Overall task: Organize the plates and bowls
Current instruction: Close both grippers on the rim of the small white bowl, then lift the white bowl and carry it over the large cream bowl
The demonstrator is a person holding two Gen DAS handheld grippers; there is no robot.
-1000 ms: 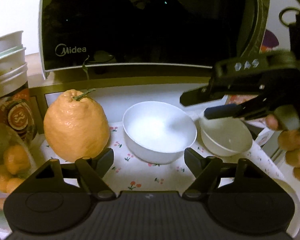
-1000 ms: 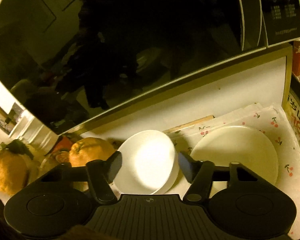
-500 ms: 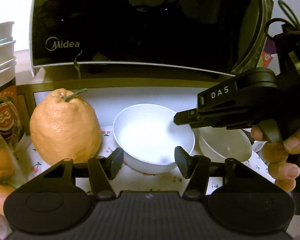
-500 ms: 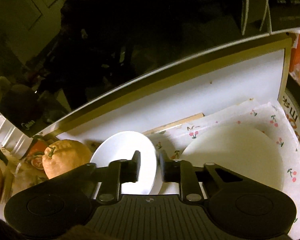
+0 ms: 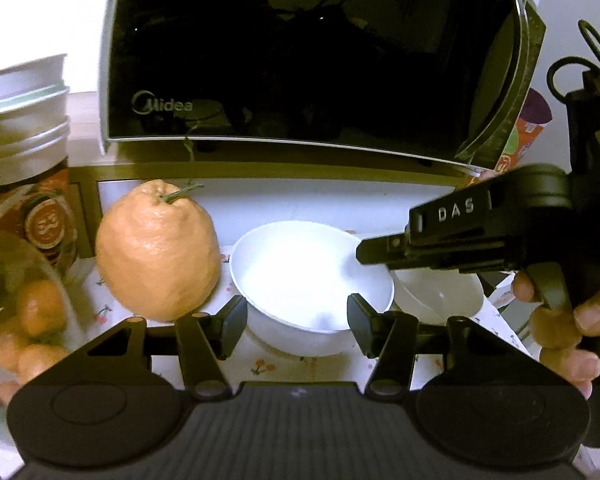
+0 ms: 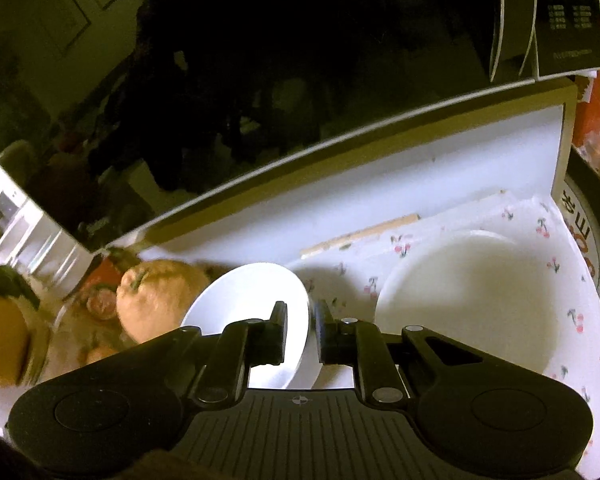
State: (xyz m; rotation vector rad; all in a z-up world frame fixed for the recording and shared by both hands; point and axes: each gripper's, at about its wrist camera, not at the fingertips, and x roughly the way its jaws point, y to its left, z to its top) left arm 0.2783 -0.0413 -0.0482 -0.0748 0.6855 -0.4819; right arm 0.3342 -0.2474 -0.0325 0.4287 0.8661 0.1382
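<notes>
The microwave (image 5: 312, 52) stands at the back, on a shelf above the white surface. Under it lies a cloth with cherry print (image 6: 556, 264), and a white plate (image 6: 472, 292) rests on this cloth at the right. A big orange fruit (image 5: 156, 252) stands at the left, just beside a white bowl (image 5: 304, 276). A smaller bowl (image 5: 440, 292) sits near it on the right. The right gripper (image 6: 302, 334) is clenched on the rim of the white bowl. The left gripper (image 5: 296, 322) is released, its fingers wide at both sides of this bowl.
</notes>
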